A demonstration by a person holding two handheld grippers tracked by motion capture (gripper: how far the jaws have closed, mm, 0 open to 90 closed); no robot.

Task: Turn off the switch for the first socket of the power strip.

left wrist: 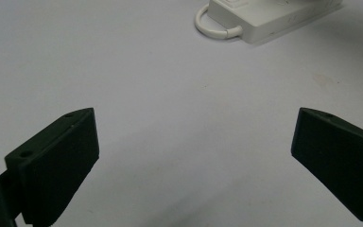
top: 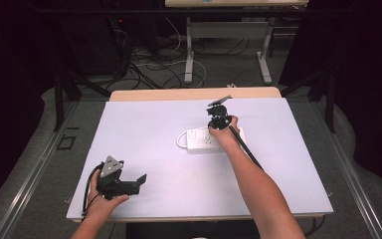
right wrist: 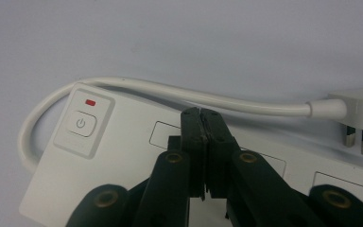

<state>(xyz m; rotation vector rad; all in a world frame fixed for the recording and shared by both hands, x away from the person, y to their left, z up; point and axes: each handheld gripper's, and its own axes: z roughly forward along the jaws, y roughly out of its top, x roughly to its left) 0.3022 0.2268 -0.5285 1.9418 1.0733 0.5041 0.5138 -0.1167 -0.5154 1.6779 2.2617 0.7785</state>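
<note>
A white power strip (top: 204, 141) lies near the middle of the white table top (top: 159, 124). My right gripper (top: 217, 122) points down over the strip. In the right gripper view its jaws (right wrist: 202, 117) are pressed together with nothing between them, and their tips hover over the strip's top face (right wrist: 123, 151), right of the power button (right wrist: 80, 124) with its red light (right wrist: 90, 102). The strip's white cord (right wrist: 194, 97) loops behind it to a plug (right wrist: 357, 113) lying on the table. My left gripper (top: 138, 182) rests at the front left, open (left wrist: 194, 146) and empty, aimed at the strip (left wrist: 269, 19).
The table's front edge (top: 194, 217) runs just behind the left hand. The person's right forearm (top: 258, 189) crosses the right half of the table. On the floor beyond the far edge lie loose cables (top: 149, 64) and the legs of another table (top: 189, 55).
</note>
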